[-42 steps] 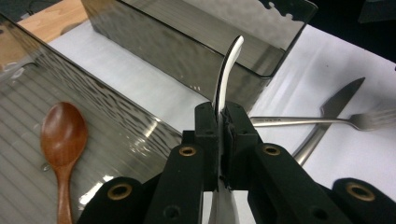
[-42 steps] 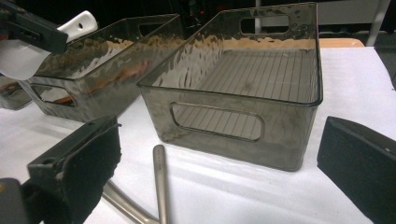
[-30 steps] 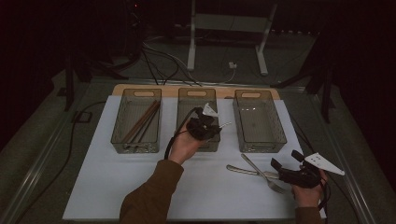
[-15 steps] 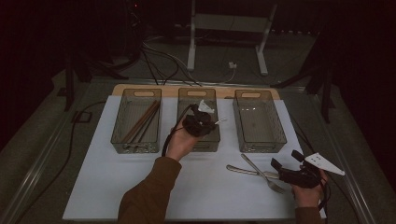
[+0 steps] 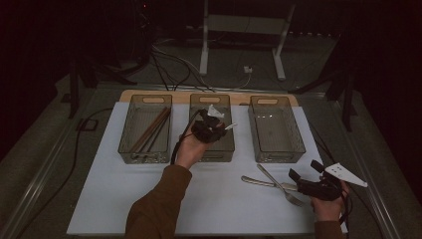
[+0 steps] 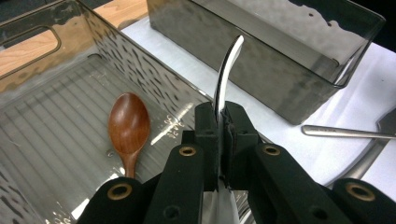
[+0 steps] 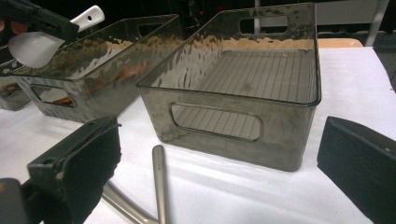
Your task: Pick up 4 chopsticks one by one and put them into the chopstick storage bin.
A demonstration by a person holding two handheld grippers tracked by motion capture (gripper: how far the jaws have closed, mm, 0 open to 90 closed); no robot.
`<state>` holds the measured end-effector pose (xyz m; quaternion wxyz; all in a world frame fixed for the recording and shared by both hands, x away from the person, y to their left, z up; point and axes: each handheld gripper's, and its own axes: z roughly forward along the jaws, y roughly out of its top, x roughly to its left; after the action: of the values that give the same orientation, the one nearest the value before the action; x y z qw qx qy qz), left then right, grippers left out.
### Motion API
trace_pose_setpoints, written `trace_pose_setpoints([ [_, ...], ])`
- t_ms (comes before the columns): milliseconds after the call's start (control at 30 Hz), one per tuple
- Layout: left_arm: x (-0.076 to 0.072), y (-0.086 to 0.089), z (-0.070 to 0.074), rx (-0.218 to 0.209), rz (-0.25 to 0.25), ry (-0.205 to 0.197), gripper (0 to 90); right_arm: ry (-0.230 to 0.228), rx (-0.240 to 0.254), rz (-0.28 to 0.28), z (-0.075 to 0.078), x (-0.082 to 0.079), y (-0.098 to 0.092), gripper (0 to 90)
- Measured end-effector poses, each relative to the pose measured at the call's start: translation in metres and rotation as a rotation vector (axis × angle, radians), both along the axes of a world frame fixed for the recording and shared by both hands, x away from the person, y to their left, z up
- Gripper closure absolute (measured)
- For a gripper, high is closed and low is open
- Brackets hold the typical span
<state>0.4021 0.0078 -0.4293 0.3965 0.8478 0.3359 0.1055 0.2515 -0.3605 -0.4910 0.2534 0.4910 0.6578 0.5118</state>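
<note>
Left hand-held gripper (image 6: 219, 122) clenched on white spoon (image 6: 227, 70), over middle bin (image 5: 225, 144). Right hand-held gripper (image 5: 304, 172) released, near tabletop's front right corner, beside fork (image 5: 278, 183).

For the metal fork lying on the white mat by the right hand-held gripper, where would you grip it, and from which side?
Probably the fork's straight handle, coming from above with the open right hand-held gripper across it: it lies flat, the handle is narrow, and a second utensil crosses it.

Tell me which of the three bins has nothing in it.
The right bin: bare ribbed floor. The left bin holds wooden sticks, the middle bin a wooden spoon.
</note>
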Motion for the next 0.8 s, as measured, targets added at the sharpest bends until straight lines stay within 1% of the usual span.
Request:
trace_pose_setpoints([
  [300,0.008,0.006,-0.005,-0.005,0.045,0.005,87.1,0.0,0.001,0.001,0.0,0.0,0.0,0.0],
  [800,0.018,0.013,-0.013,0.002,0.11,0.028,87.1,-0.001,0.001,0.0,0.0,0.0,0.0,0.0],
])
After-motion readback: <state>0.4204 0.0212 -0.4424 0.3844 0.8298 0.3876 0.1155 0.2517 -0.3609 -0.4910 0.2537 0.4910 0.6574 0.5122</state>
